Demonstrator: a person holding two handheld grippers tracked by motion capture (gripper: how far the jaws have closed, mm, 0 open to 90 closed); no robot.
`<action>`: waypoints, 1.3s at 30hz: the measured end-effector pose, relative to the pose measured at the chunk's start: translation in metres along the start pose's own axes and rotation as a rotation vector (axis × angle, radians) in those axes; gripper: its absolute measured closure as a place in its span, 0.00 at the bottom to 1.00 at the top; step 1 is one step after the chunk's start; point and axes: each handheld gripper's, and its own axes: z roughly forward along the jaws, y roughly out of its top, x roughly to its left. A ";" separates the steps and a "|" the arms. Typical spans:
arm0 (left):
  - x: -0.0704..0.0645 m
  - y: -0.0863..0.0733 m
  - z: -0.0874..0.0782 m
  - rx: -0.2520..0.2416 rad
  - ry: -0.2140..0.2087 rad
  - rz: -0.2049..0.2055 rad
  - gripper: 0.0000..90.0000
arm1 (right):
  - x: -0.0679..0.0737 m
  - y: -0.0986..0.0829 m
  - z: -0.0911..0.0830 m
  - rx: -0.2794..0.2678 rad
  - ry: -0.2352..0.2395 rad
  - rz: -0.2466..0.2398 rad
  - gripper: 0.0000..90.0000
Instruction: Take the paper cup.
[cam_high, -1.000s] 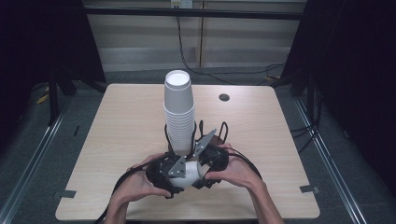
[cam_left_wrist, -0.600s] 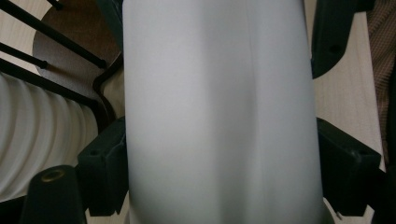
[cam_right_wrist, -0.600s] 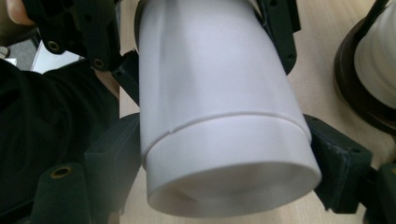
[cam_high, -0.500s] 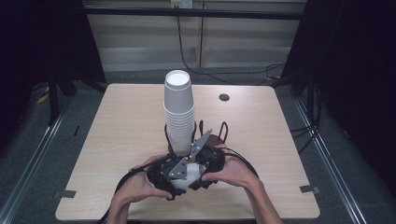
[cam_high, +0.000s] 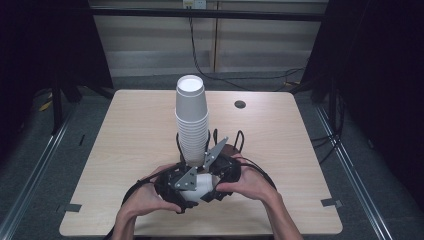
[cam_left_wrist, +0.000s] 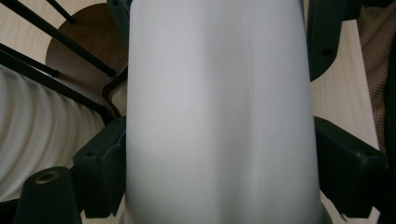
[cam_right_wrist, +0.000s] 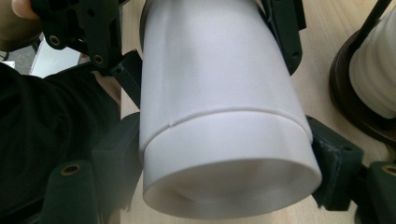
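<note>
A white cup (cam_high: 201, 183) lies on its side low over the table's front, held between both hands. My left gripper (cam_high: 176, 188) is shut on it, and its black jaws press the cup (cam_left_wrist: 219, 107) from both sides. My right gripper (cam_high: 223, 171) is shut on the other end; in its view a seam runs round the cup (cam_right_wrist: 219, 116) where one cup sits in another. Just behind stands a tall stack of white cups (cam_high: 192, 120) in a black wire holder on a dark round base (cam_high: 231, 150).
The wooden table (cam_high: 125, 130) has a small dark round hole (cam_high: 240, 104) at the back right. Black cables (cam_high: 260, 172) loop from the grippers beside the hands. Beyond the table's far edge are a wall and dark curtains.
Both hands stayed at the front of the table. The right gripper's grey plate has tipped and shifted slightly left toward the stack, and the grippers sit closer together on the cup.
</note>
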 end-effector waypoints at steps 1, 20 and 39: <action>0.000 0.000 0.000 -0.006 0.005 -0.001 0.17 | 0.000 0.000 0.000 0.000 0.000 0.000 0.26; 0.005 -0.010 -0.017 -0.153 0.004 -0.032 0.18 | 0.000 -0.002 -0.003 -0.021 -0.017 -0.002 0.26; 0.009 -0.030 -0.038 -0.336 0.076 -0.160 0.18 | -0.006 -0.025 -0.016 -0.128 -0.052 0.061 0.26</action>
